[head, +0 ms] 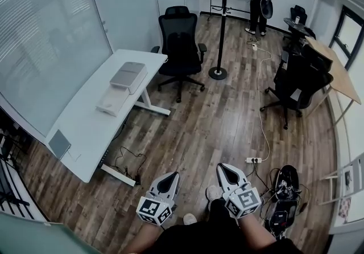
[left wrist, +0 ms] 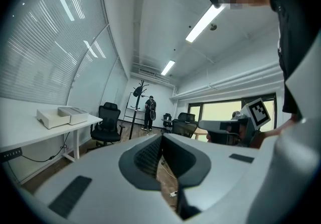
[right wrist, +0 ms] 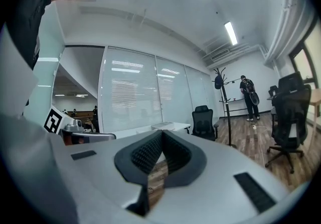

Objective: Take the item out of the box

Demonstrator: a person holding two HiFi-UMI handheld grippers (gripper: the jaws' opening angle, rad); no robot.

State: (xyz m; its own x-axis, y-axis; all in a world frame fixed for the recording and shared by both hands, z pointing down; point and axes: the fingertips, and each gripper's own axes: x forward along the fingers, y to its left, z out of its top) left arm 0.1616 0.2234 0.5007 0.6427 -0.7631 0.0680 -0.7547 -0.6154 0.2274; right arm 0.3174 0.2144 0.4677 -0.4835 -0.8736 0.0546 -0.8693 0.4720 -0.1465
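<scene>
Presently both tongs are clenched and empty: the left gripper (head: 170,177) shows its ribbed pads meeting at the tips with nothing between them, and the right gripper (head: 226,168) shows the same in its own view. Both are held level, side by side, close in front of the person's body and over bare wooden floor. The task's thing is well apart from them: the box (head: 129,76), grey-topped and apparently closed, sits at the far end of the white table (head: 85,127) on the left, with a flatter white piece (head: 112,101) lying against its near side (whether that is a second box or a loose lid cannot be told from here). The item itself is not visible. Judgement: the step in hand is the approach, and nothing of the removal is yet done. To do it well, the person should close on the table's long edge, keeping clear of the loose cables (head: 128,159) on the floor by the table's near leg. The office chair (head: 180,42) stands just beyond the table's far end and need not be disturbed. Both sets of jaws should be released before arrival. One gripper would best steady the box's base while the other lifts the top by an edge. The contents should then be taken straight upward, so that the light box is not dragged off the smooth tabletop.
</scene>
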